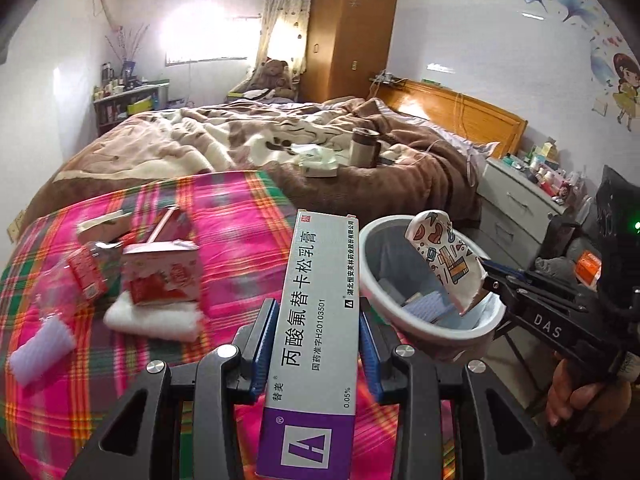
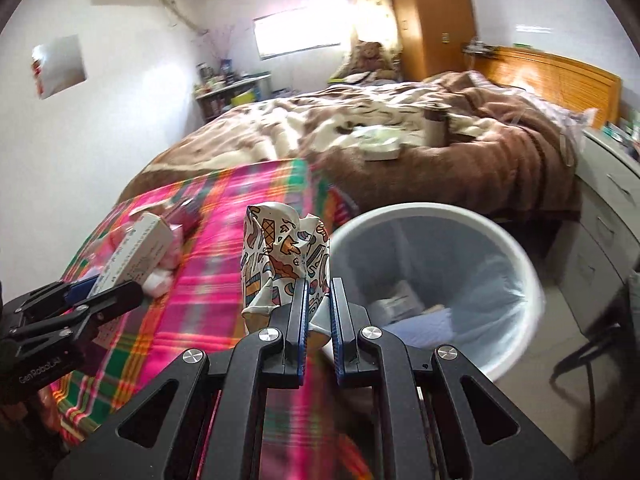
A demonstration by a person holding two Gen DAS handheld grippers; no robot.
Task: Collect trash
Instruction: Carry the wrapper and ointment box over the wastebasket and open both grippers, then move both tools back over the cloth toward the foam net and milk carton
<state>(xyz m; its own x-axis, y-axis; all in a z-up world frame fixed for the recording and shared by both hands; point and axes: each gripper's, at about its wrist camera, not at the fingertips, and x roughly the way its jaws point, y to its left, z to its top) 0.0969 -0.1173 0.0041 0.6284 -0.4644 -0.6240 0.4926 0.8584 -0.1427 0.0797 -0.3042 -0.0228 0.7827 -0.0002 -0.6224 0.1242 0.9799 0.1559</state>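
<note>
Gripping a box (image 1: 316, 320), the left gripper (image 1: 316, 312) hovers above the bed (image 1: 232, 216); at 3 o'clock, the right gripper (image 2: 318, 296) pinches a cup (image 2: 284, 256) beside the bin (image 2: 520, 256).

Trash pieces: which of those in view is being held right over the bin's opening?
The crushed patterned paper cup, pinched in the right gripper above the white bin. The medicine box is over the blanket.
</note>
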